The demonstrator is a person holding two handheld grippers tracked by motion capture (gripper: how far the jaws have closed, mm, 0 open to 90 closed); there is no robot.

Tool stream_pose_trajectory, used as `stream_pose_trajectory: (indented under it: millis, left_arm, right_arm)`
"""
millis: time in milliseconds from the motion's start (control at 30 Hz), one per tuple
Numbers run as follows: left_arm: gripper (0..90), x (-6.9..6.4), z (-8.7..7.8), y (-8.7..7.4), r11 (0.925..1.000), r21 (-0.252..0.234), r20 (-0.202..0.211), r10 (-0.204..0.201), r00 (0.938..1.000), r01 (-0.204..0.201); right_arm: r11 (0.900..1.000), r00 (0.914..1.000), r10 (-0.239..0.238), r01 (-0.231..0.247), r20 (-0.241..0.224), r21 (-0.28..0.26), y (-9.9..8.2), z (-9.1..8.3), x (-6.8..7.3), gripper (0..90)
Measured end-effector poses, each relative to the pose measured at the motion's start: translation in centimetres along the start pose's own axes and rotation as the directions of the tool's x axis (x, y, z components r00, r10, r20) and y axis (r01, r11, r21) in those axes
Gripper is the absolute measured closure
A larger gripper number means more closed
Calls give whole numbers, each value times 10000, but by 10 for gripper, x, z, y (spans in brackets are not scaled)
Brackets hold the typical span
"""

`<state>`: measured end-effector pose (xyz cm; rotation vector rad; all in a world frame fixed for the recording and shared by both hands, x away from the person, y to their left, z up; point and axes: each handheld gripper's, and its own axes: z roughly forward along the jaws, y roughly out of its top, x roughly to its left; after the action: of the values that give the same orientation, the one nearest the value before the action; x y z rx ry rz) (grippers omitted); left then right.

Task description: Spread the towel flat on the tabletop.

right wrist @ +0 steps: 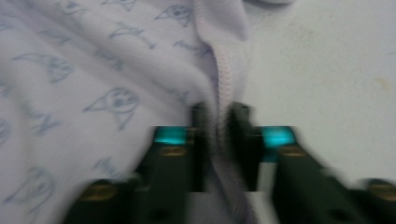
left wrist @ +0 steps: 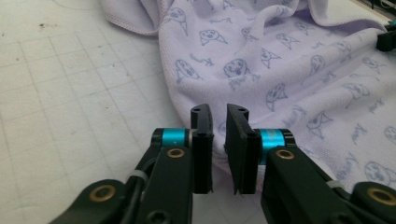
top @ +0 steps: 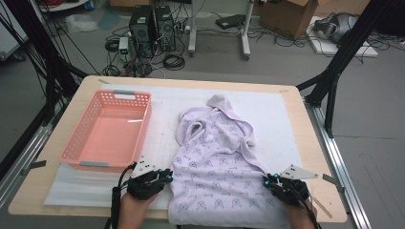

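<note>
While both grippers sit at the tabletop's near edge:
Towel (top: 217, 162): lilac, printed, crumpled from centre to near edge.
Left gripper (left wrist: 219, 122): jaws slightly apart at the towel's left edge, nothing between them.
Right gripper (right wrist: 219, 122): jaws clamped on the towel's stitched right hem.
Basket (top: 71, 151): pink, left side.

High cam overhead; gripper cams close, sharing towel (top: 219, 162).

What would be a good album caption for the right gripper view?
Right tool pinching the stitched edge of a lilac dog-print towel on the white mat.
</note>
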<state>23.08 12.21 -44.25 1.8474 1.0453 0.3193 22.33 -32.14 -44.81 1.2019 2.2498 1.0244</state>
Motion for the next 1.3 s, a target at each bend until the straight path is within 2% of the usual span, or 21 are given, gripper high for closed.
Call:
stream_pose_trajectory:
  millis: [67,100,167,200,267,300,333,367,433,500,533,633,700,733,800,833,867,933,1000,1200,1300]
  left_arm:
    - [709,-1,1,0,9999,-85,58,-74,10000,75]
    - [682,-1,1,0,10000,-78,102,-11,9999,12]
    - [606,-1,4,1,10000,-91,115,16,9999,-15]
    - [563,-1,5,1,9999,-97,81,-43,10000,44]
    - [533,-1,8,2,10000,-75,194,-49,9998,50]
    - [522,-1,10,3,9999,-73,223,-81,9997,82]
    - [511,-1,12,4,9999,-74,290,-114,9995,116]
    - [505,-1,14,6,9999,-60,378,-120,9992,122]
    - [491,-1,20,10,9999,35,445,-160,9989,159]
    - [480,-2,28,14,9997,169,451,-196,9988,189]
    - [478,-3,33,16,9996,226,468,-207,9987,196]
    - [467,-8,48,20,9984,567,534,-108,9985,78]
    - [464,-13,57,22,9958,872,550,221,9982,-269]
    - [460,-16,60,22,9957,803,466,431,9980,-467]
    - [506,-24,63,21,9927,897,261,792,9965,-813]
    - [576,-27,63,21,9899,916,-19,1091,9940,-1085]
    - [704,-29,63,20,9877,959,-129,1250,9921,-1232]
    - [851,-25,61,20,9891,996,-31,1096,9940,-1088]
    - [860,-19,56,18,9923,954,140,779,9969,-789]
    - [862,-3,27,6,9957,769,-19,512,9987,-509]
    - [860,0,19,3,9978,578,80,305,9995,-309]
  right_arm:
    - [9993,9997,13,-22,236,376,-1,-8,-1,842]
    - [9980,9987,-42,10,510,625,-4,-15,-4,841]
    - [9956,9992,356,-372,207,865,-11,-26,-11,831]
    - [9940,9997,167,-186,181,1080,-14,-32,-13,817]
    - [9896,9990,-388,354,221,1392,-16,-39,-10,758]
    - [9895,9990,-401,369,200,1395,-16,-40,-10,697]
    - [9919,9994,-273,242,226,1245,-16,-41,-12,626]
    - [9959,9997,13,-35,240,909,-17,-42,-14,594]
    - [9987,9984,511,-511,239,4,-17,-44,-18,586]
    - [9972,9976,630,-618,282,-426,-14,-45,-16,596]
    - [9971,9979,511,-487,400,-588,-13,-44,-15,597]
    - [9980,9990,272,-250,363,-587,-10,-40,-10,597]
    - [9983,9990,270,-252,343,-530,-10,-36,-10,594]
    - [9985,9990,315,-299,329,-469,-11,-35,-10,591]
    - [9986,9990,319,-305,306,-435,-12,-33,-10,589]
    - [9986,9990,321,-307,318,-428,-13,-33,-11,586]
    - [9985,9989,350,-337,320,-431,-13,-33,-11,585]
    - [9981,9985,412,-395,353,-466,-14,-34,-12,585]
    - [9978,9984,444,-426,347,-506,-14,-34,-12,585]
    - [9973,9983,476,-457,322,-577,-13,-33,-10,576]
    - [9974,9991,357,-343,218,-637,-9,-29,-7,574]
